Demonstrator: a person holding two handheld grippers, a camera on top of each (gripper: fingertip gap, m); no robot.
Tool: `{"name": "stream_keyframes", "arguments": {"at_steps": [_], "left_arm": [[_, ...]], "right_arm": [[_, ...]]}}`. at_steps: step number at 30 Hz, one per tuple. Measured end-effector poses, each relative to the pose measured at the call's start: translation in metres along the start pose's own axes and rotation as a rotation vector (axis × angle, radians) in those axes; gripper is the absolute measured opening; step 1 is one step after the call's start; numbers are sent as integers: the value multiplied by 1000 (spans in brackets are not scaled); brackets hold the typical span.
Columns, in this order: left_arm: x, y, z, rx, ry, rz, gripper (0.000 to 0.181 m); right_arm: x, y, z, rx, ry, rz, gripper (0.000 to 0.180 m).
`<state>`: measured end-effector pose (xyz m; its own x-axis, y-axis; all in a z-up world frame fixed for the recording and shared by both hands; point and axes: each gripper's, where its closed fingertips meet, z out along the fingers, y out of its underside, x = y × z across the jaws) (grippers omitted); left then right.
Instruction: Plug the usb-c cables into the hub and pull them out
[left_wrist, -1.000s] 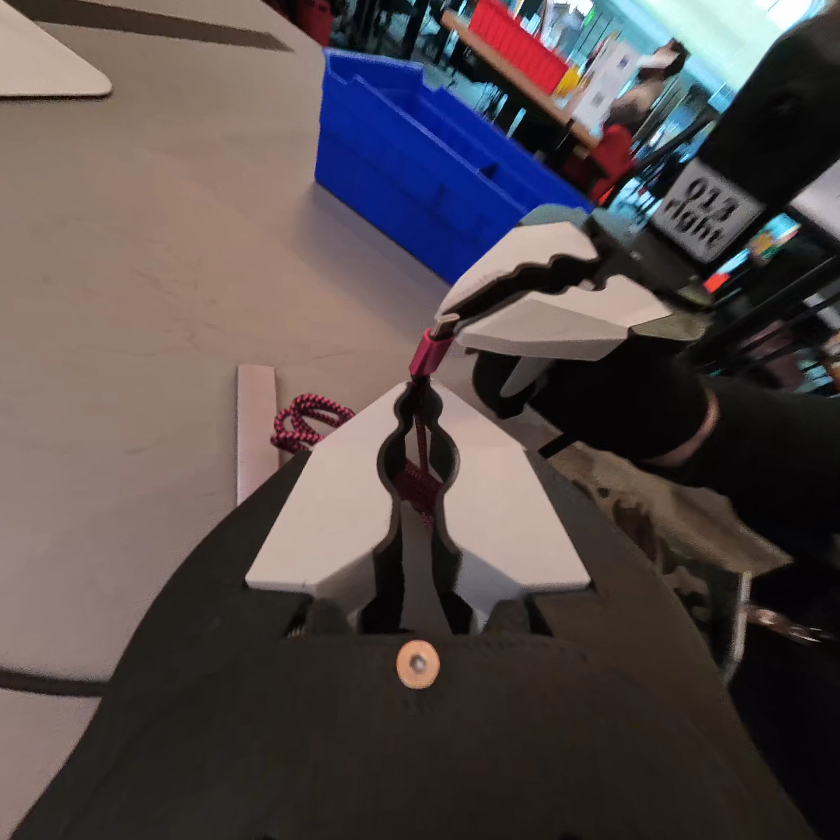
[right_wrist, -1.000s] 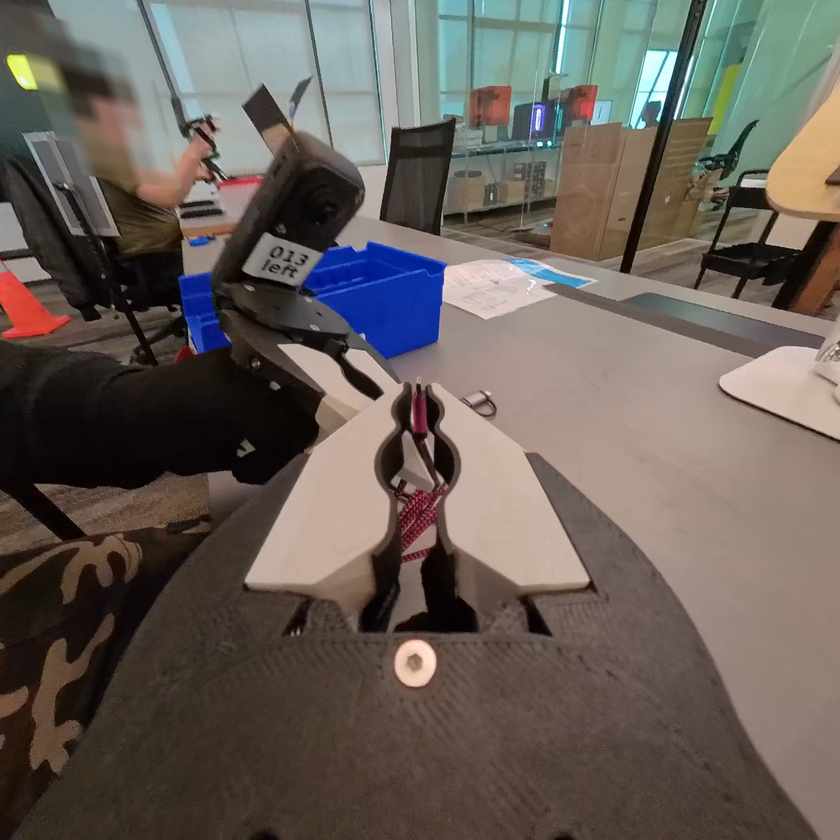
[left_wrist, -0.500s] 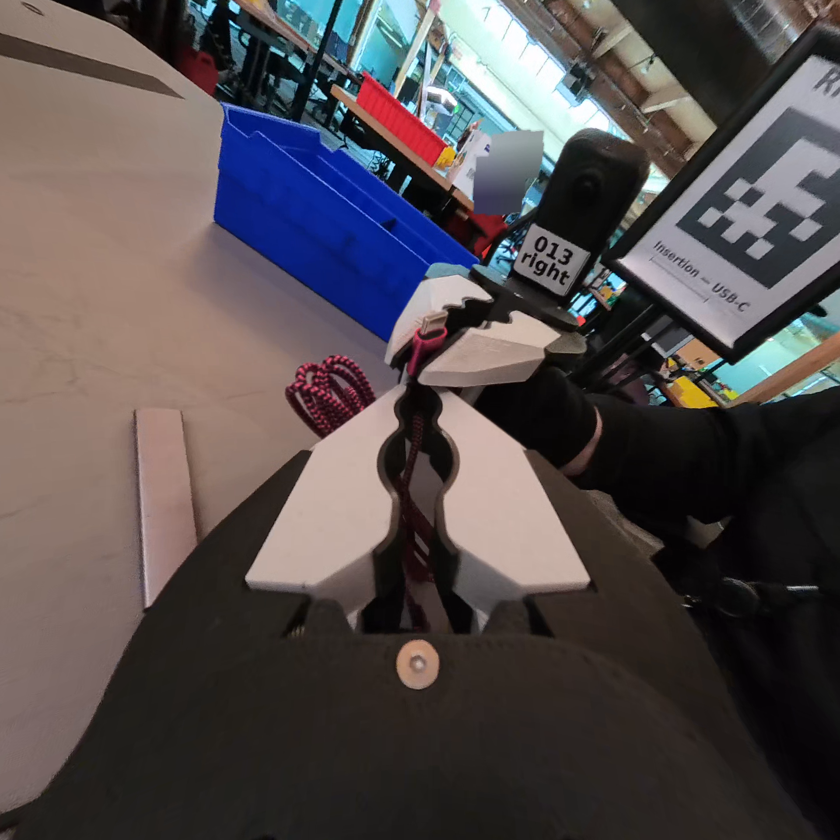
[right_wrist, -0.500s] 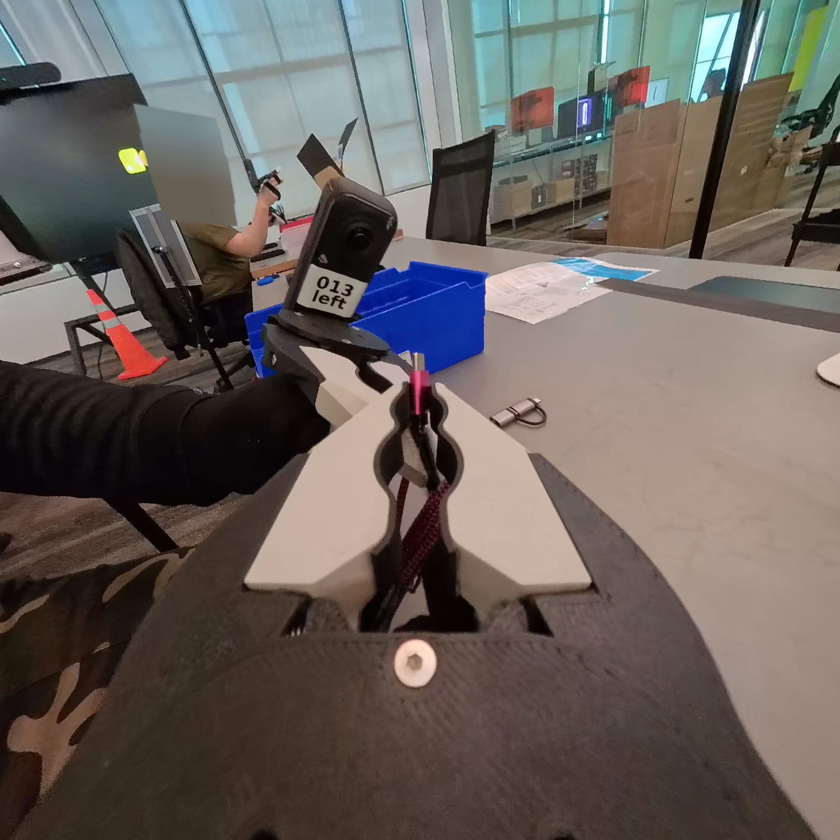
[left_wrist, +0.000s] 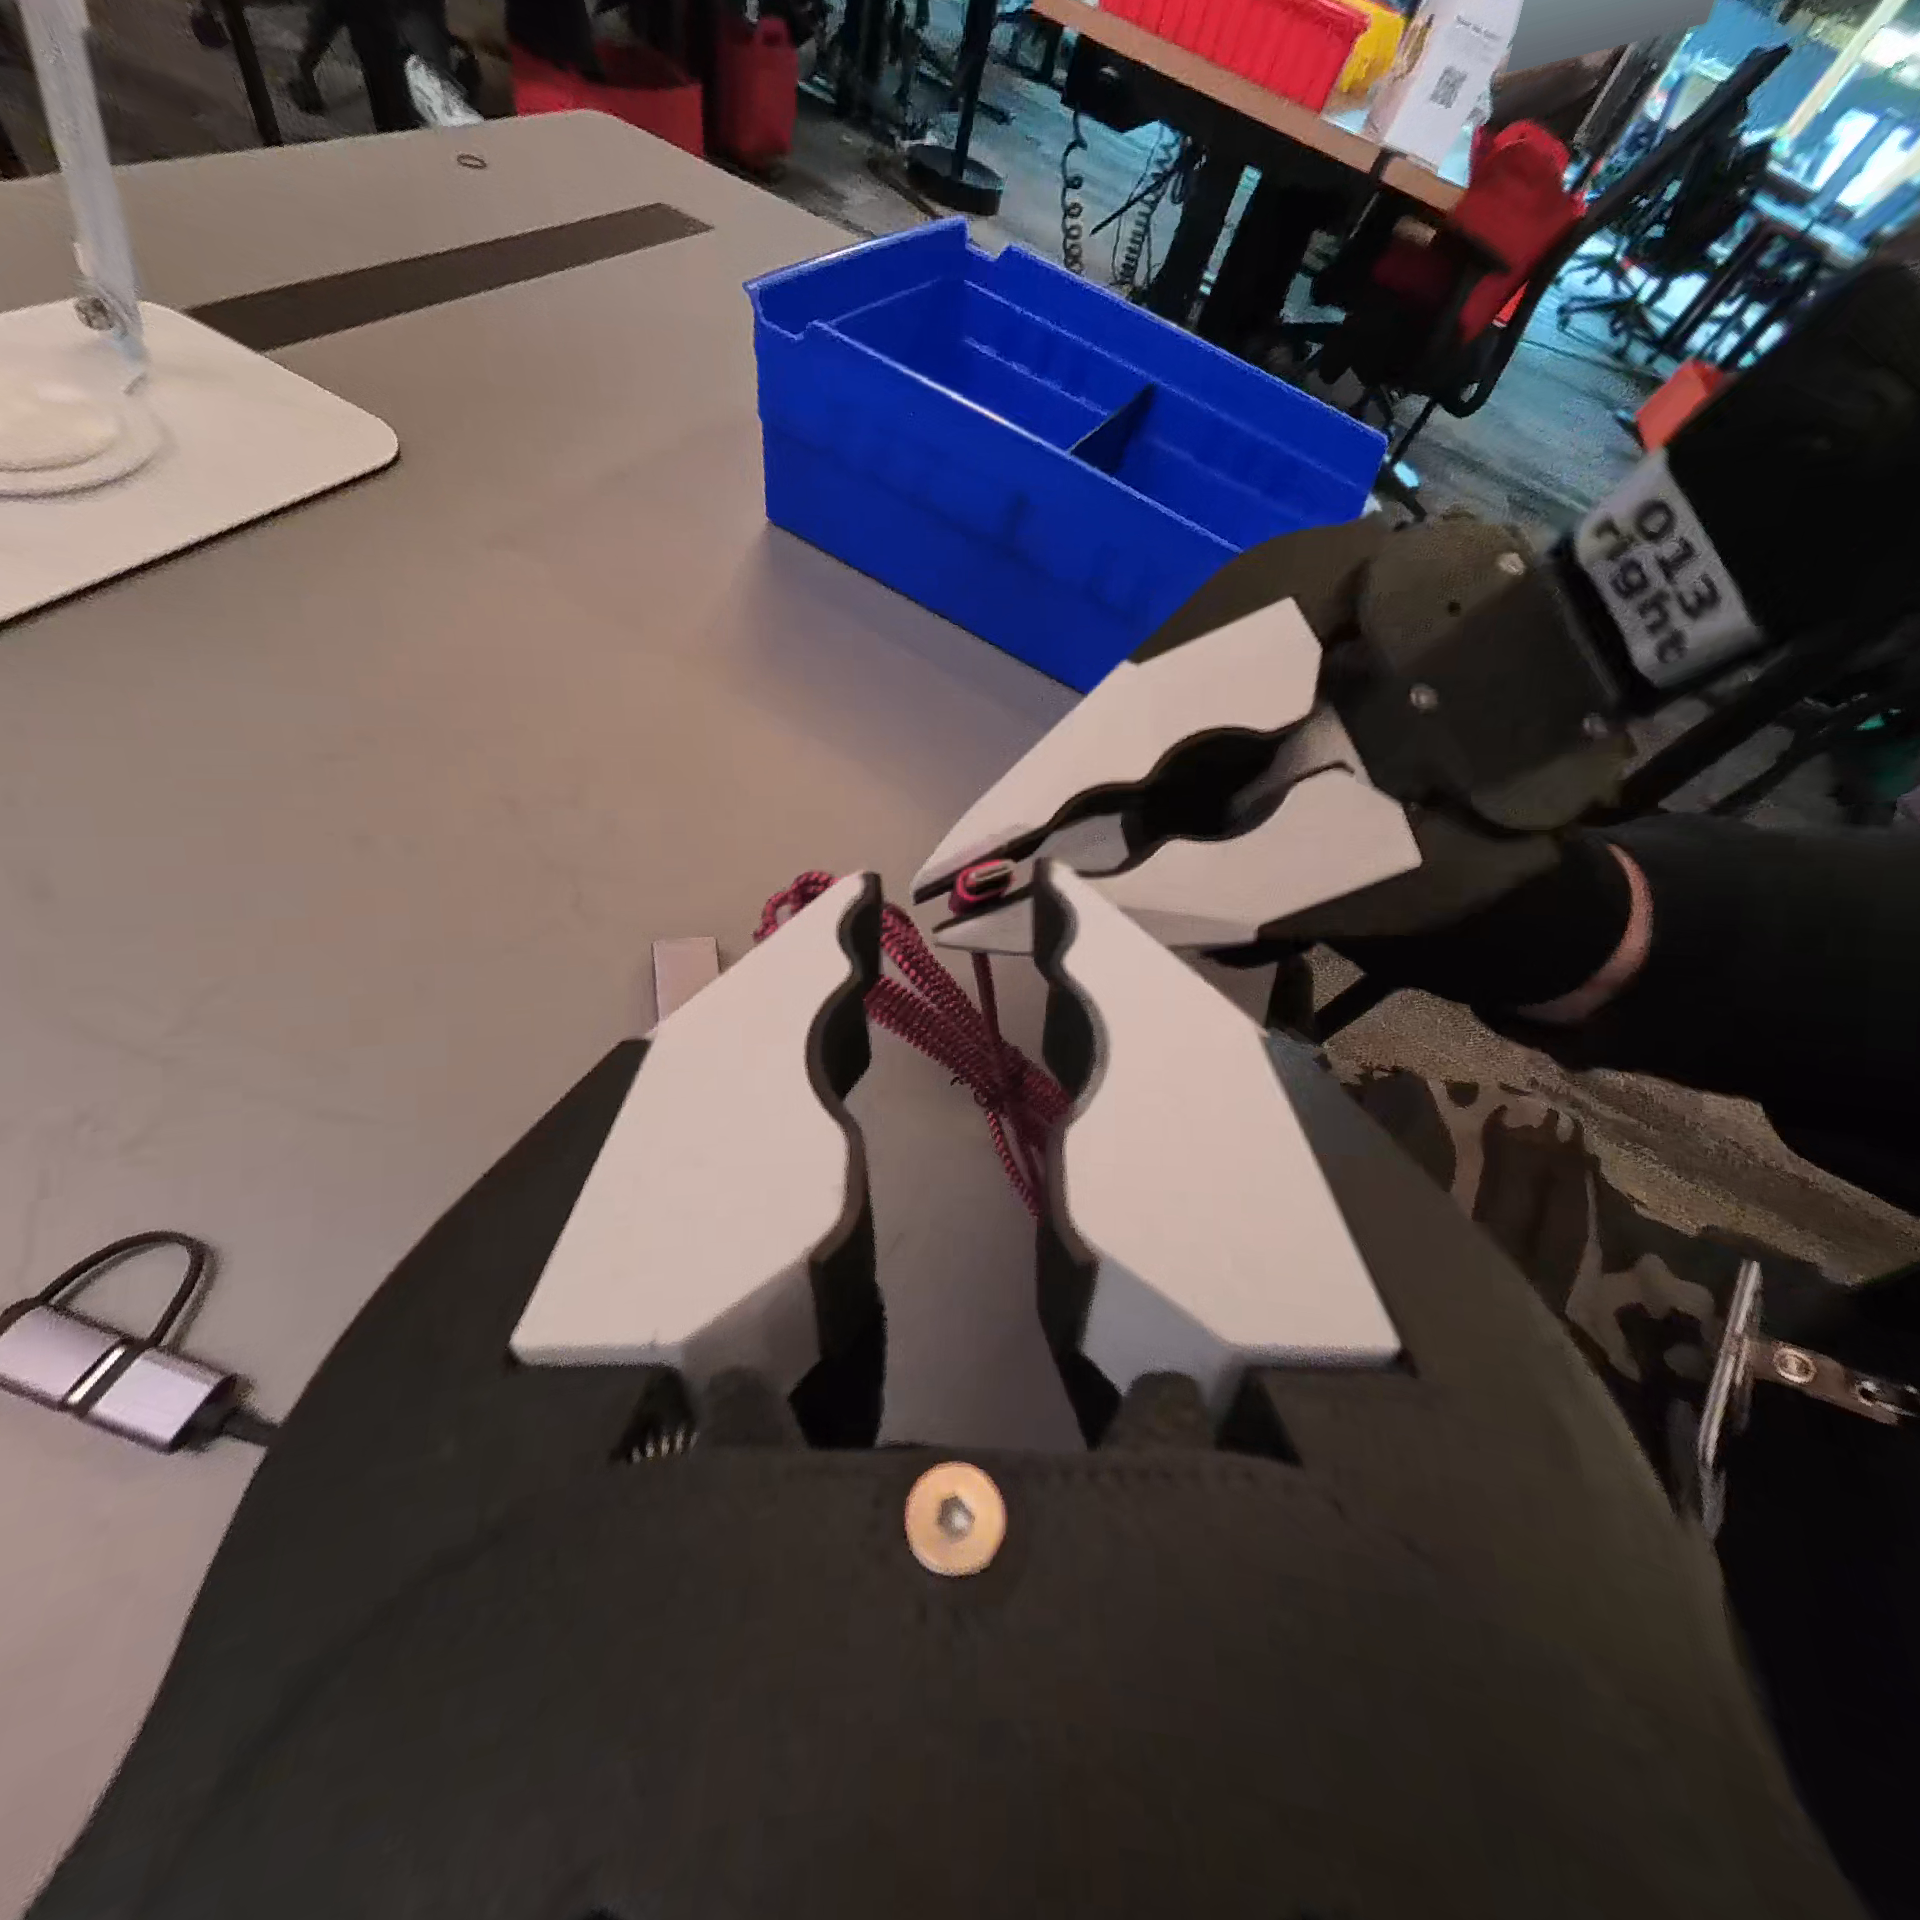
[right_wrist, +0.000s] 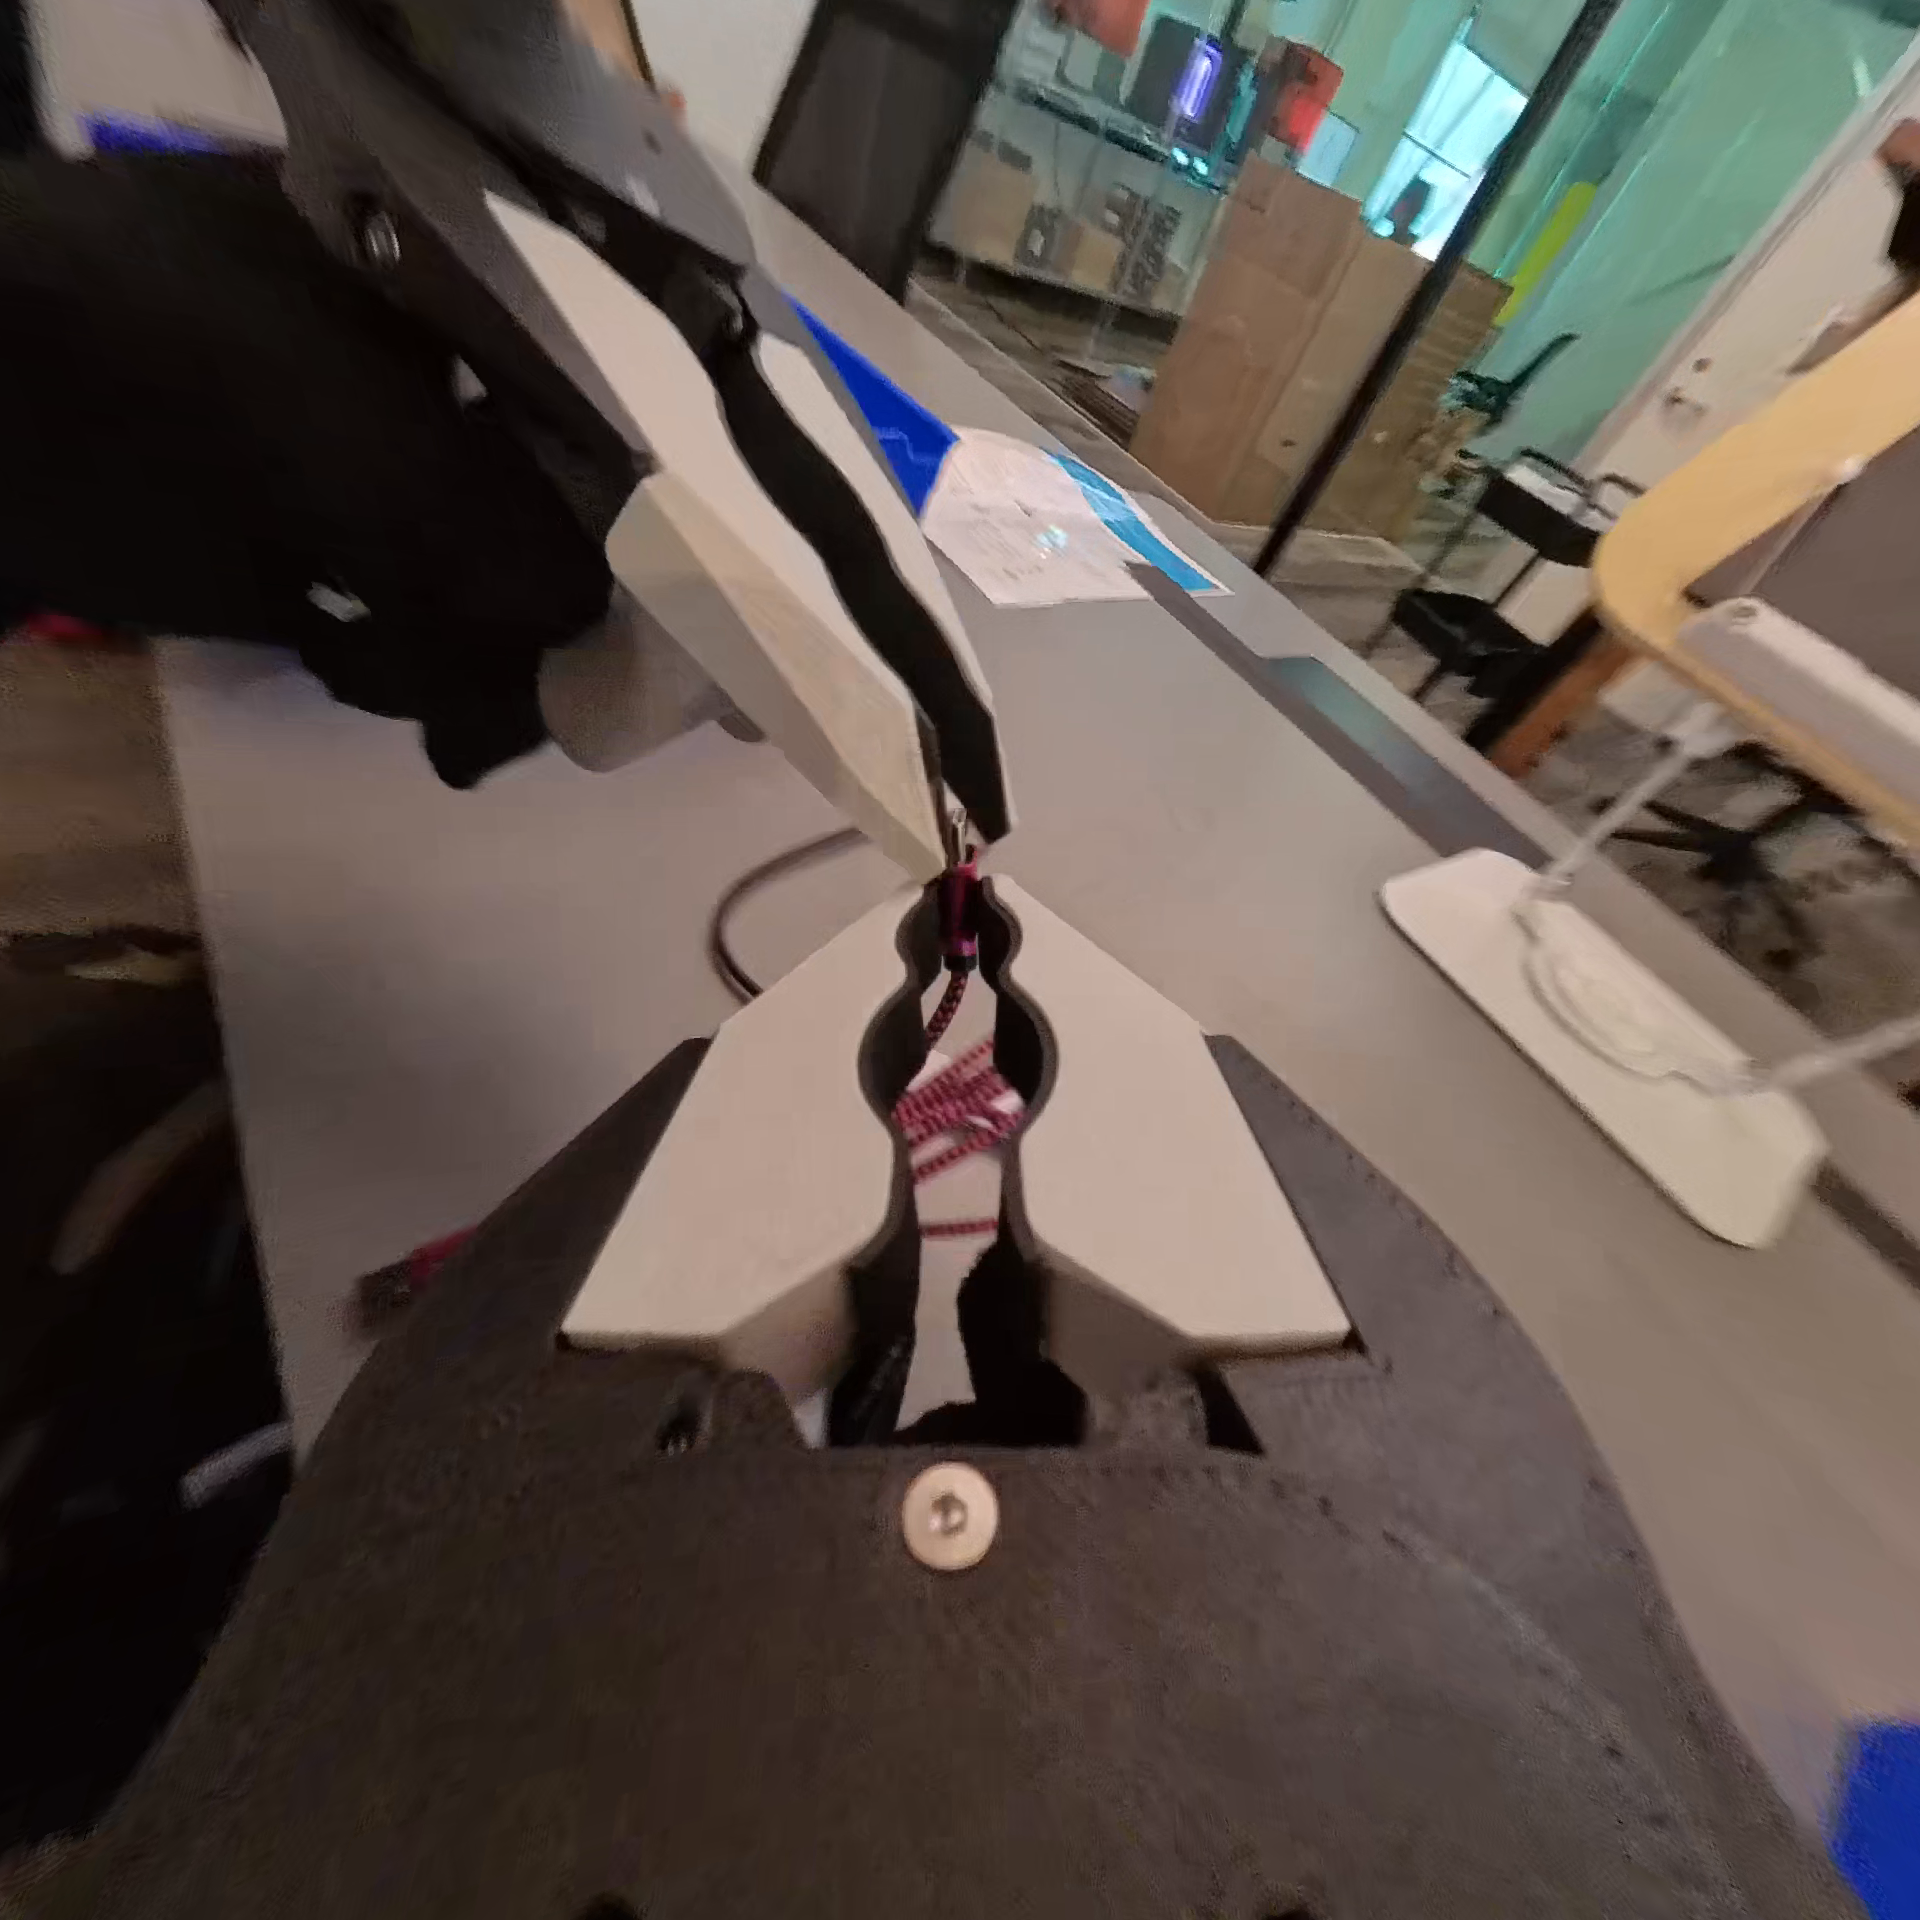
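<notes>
Left gripper (left_wrist: 951, 899): jaws being held apart, nothing clamped; cable strands being seen through the gap.
Right gripper (right_wrist: 961, 883): jaws being kept closed on the plug (right_wrist: 958, 914).
Cable (left_wrist: 961, 1044): red braided, being trailed from the plug onto the table (left_wrist: 364, 779).
Hub (left_wrist: 114, 1377): grey, being left on the table, well apart from the plug.
Bin (left_wrist: 1039, 457): blue, being seen farther back.

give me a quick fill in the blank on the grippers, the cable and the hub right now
1. The right gripper is shut on the red cable's ____.
2. The left gripper's jaws stand ____.
3. The grey hub lies on the ____.
4. The bin behind the grippers is coloured ____.

Missing words: plug; open; table; blue
</notes>
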<state>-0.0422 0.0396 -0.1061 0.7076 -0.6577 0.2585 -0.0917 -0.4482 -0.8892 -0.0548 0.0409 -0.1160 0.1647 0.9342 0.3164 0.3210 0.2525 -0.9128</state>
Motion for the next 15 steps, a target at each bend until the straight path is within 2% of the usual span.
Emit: {"name": "stream_keyframes", "arguments": {"at_steps": [3, 5, 10, 15], "left_arm": [[2, 2, 3, -4, 17, -65, 22], [4, 5, 4, -24, 38, -107, 14], [4, 6, 3, -33, 46, -156, 13], [6, 1, 1, 0, 58, -146, 9]], "right_arm": [[-1, 2, 2, -70, 81, -153, 3], [2, 5, 3, -101, 126, -174, 3], [4, 3, 2, -174, 213, -351, 3], [5, -3, 0, -155, 232, -376, 4]]}}
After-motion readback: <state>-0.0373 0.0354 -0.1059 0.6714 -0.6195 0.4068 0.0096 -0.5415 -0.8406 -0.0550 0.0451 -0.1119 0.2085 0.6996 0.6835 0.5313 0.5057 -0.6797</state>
